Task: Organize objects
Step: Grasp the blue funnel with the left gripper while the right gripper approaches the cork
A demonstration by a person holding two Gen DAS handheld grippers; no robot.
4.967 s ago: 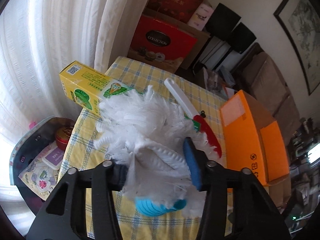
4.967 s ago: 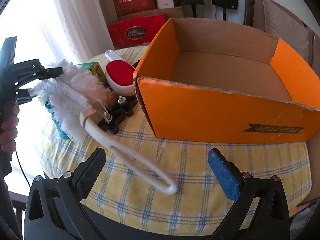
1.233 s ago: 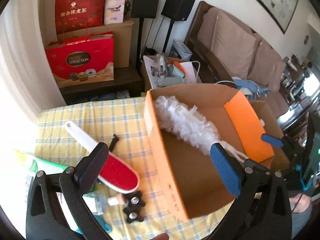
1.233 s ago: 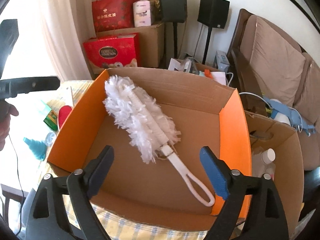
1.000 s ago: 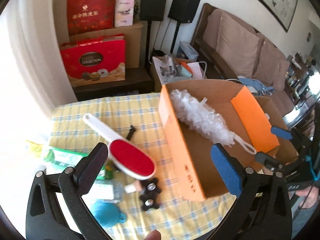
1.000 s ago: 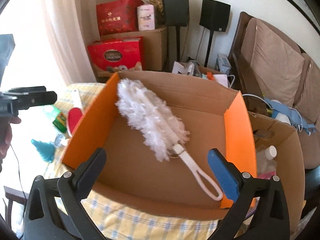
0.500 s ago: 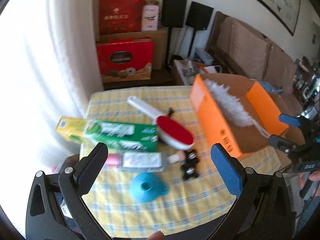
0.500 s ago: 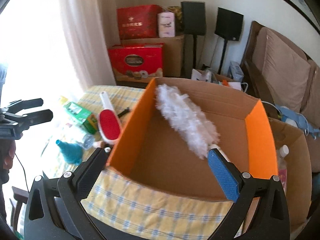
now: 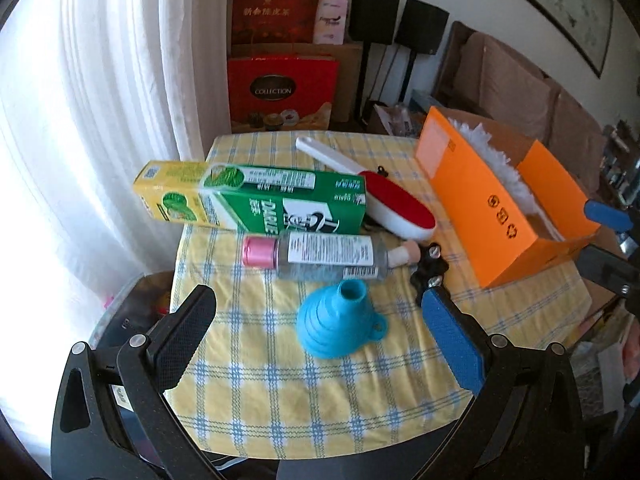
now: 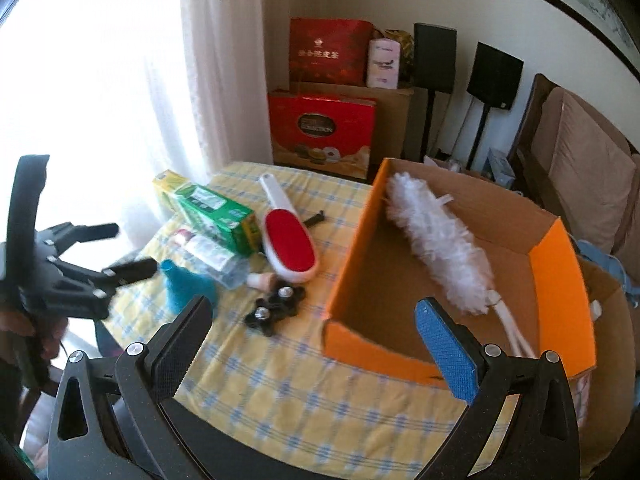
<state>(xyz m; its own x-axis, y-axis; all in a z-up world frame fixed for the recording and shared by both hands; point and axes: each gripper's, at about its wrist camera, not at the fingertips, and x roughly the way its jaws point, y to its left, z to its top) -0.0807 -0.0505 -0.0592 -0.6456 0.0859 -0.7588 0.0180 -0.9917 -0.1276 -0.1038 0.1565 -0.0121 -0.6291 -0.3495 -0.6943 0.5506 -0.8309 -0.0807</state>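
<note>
The white duster (image 10: 436,236) lies inside the orange cardboard box (image 10: 560,268) on the table's right side; the box also shows in the left wrist view (image 9: 480,204). On the yellow checked cloth lie a blue funnel (image 9: 338,322), a clear bottle with a pink cap (image 9: 316,254), a green toothpaste box (image 9: 256,200), a red lint brush (image 9: 396,204) and a black knob piece (image 9: 430,266). My left gripper (image 9: 320,332) is open and empty, just short of the funnel. My right gripper (image 10: 316,340) is open and empty above the table's near edge.
White curtains (image 9: 100,80) hang to the left. Red gift boxes (image 9: 280,88), a brown carton and black speakers (image 10: 494,68) stand behind the table. A sofa (image 10: 580,168) is on the right. A dark bin (image 9: 132,312) sits below the table's left edge.
The duster went from my left gripper into the orange box. Both grippers have pulled back from the box and swung left, the left one coming close to the funnel and bottle.
</note>
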